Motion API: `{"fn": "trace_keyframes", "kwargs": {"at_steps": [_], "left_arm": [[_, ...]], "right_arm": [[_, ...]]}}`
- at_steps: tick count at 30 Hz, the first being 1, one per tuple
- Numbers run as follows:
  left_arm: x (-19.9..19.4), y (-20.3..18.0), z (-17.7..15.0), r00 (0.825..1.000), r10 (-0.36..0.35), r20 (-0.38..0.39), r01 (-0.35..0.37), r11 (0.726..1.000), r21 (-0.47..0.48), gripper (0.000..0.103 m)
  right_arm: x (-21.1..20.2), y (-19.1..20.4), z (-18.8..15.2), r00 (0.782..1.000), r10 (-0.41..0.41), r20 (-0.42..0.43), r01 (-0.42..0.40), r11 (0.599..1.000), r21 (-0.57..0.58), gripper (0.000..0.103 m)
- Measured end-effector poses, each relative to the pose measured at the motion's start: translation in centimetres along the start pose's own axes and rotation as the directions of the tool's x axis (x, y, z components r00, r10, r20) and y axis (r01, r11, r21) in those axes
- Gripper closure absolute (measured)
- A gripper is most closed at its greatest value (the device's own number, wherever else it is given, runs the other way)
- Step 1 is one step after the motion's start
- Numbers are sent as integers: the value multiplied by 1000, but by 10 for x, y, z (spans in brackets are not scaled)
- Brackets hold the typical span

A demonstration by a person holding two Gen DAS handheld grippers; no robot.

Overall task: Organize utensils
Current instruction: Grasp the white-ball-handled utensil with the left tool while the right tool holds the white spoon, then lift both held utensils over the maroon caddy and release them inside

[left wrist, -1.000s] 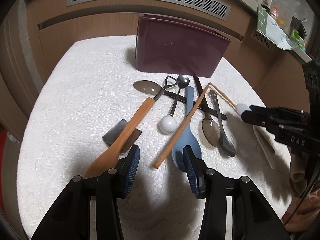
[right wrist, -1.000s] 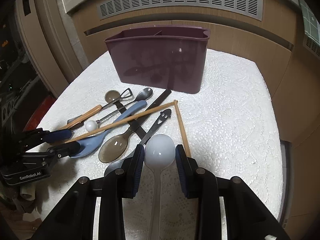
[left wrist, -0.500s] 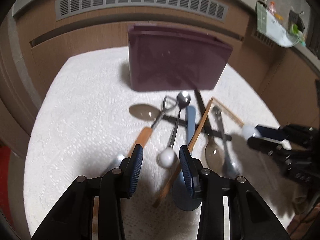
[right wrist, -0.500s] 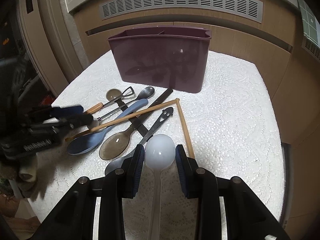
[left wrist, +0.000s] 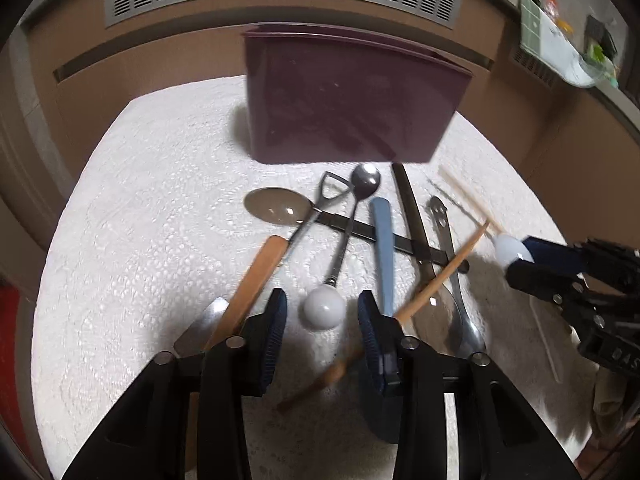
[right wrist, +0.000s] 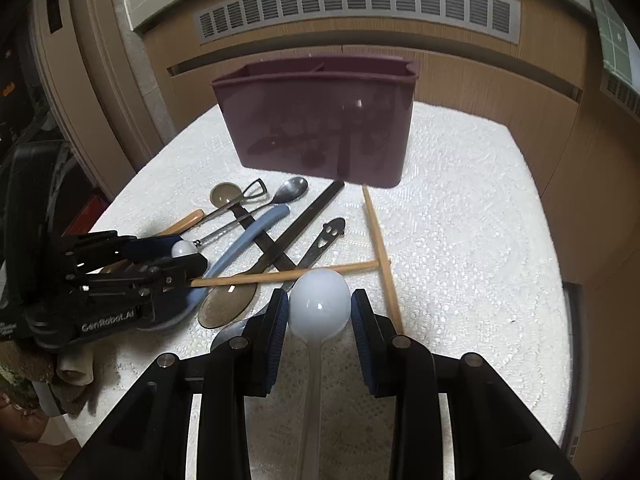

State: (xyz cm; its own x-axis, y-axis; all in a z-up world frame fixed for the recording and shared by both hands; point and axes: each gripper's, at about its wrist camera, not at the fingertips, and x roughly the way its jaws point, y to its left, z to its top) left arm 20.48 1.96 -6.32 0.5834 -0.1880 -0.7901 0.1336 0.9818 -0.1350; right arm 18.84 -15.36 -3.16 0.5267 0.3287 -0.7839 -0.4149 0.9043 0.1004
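Note:
A maroon utensil caddy (left wrist: 344, 96) (right wrist: 320, 124) stands at the back of the white cloth. Several utensils lie in front of it. My left gripper (left wrist: 322, 316) (right wrist: 176, 258) is open, with its fingers on either side of the white ball end (left wrist: 323, 312) of a metal spoon (left wrist: 352, 220). One chopstick (left wrist: 436, 280) (right wrist: 288, 276) rests against its right finger. My right gripper (right wrist: 319, 312) (left wrist: 520, 256) is shut on the bowl of a white spoon (right wrist: 319, 308), held above the cloth.
A blue spoon (left wrist: 382, 248), a wood-handled tool (left wrist: 256, 276), black strips (left wrist: 412, 216), a translucent grey spoon (right wrist: 228, 304) and a second chopstick (right wrist: 380, 248) lie on the cloth. Wooden cabinets with a vent (right wrist: 356, 12) stand behind.
My left gripper has moved forward over the pile and now straddles the white ball end. The chopstick has swung with it. My right gripper still holds the white spoon and has lifted slightly.

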Motion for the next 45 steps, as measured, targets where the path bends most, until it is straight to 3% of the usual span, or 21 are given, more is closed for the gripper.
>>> {"fn": "trace_keyframes", "kwargs": {"at_steps": [3,6,14,29,31,33,37,39,41,45], "left_arm": [[0,5,0,1000,4,18,-3,1000,-20,81],[-21,2,-3,997,16,79,-15,1000,-20,81],[-99,-14,5,956,55,289,-66,997,28,81],[-147,-28,33,926,24,376,-56,996,73,81],[-161,-30,49,913,15,408,-58,994,93,81],[-181,-33,73,888,8,460,-71,990,118,81],[-199,-33,121,848,-17,530,-62,989,131,81],[-195,-30,141,837,-20,546,-64,989,135,81],[-187,-27,157,835,-30,549,-56,989,139,81],[-160,-15,184,843,-24,538,-56,990,131,80]], "right_arm": [[-4,2,1,1000,-7,12,7,1000,-7,73],[-10,2,2,1000,-14,25,14,1000,-3,73],[-36,7,5,993,-6,115,6,1000,2,73],[-65,3,29,974,29,225,-32,999,11,73],[-76,2,43,963,32,269,-34,999,3,73],[-96,2,67,937,28,347,-18,999,-30,73],[-136,-2,126,840,26,542,9,998,-62,72],[-139,-4,148,801,14,598,29,998,-61,72],[-128,-5,168,790,18,613,25,998,-62,72],[-91,-10,193,792,3,611,34,998,-49,72]]}}
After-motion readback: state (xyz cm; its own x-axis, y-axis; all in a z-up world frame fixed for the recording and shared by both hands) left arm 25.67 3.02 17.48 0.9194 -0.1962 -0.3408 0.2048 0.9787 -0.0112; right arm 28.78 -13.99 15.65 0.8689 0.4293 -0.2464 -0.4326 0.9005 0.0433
